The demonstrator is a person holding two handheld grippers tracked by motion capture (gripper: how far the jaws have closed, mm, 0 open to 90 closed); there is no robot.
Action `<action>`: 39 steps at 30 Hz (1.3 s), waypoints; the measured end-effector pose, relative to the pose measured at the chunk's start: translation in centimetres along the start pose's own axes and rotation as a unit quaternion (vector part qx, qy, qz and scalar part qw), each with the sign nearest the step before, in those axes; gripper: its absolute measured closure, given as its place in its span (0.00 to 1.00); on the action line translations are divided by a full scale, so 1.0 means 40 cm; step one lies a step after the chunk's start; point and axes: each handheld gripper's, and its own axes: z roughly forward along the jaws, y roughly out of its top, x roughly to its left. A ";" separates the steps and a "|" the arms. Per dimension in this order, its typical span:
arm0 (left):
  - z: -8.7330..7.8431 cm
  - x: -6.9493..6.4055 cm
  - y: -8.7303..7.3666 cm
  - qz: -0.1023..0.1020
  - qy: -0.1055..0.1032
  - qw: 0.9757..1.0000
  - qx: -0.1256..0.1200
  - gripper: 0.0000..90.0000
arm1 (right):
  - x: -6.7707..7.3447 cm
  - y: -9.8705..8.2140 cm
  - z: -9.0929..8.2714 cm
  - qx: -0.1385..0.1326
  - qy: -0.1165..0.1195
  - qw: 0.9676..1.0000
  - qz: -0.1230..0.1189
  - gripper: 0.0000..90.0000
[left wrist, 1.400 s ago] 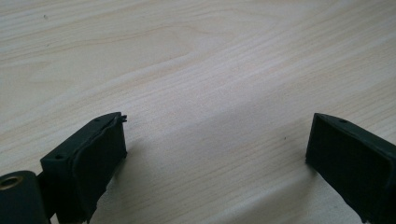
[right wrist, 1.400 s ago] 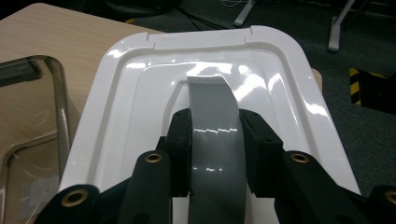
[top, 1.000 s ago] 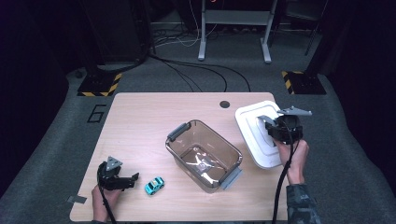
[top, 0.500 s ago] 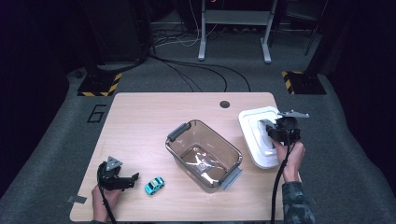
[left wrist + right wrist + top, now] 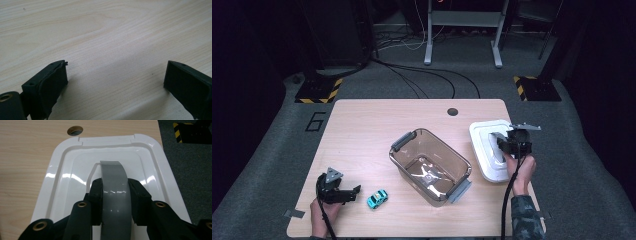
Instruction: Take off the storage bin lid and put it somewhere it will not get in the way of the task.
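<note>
at the table's right edge, lid (image 5: pixel 488 150) gripped by its grey handle (image 5: pixel 115 192)
right gripper (image 5: pixel 115 197) clamps the handle; left gripper (image 5: pixel 343 192) rests wide open, holding nothing. next, likely: carry lid left onto the bin (image 5: pixel 412 145), squarely.

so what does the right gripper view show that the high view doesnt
Right gripper view alone: the fingers pressed on either side of the lid's grey handle, and the lid's stepped rim.

High view alone: the clear bin at mid-table, the toy car, and the left gripper near it.

Both: the white lid, the right gripper on it, the table's round hole.
</note>
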 end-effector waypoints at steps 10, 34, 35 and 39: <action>0.000 0.000 0.000 0.000 0.000 1.000 0.000 0.05 | -0.003 -0.025 0.041 0.008 -0.010 1.000 0.019 0.74; 0.000 0.000 0.000 0.000 0.000 1.000 0.000 0.05 | 0.002 -0.090 0.145 0.026 -0.040 0.998 0.049 0.74; 0.000 0.000 0.000 0.000 0.000 1.000 0.000 0.05 | 0.002 -0.091 0.145 0.024 -0.041 0.998 0.048 0.74; 0.000 0.000 0.000 0.000 0.000 1.000 0.000 0.05 | 0.004 -0.090 0.145 0.025 -0.040 0.998 0.050 0.73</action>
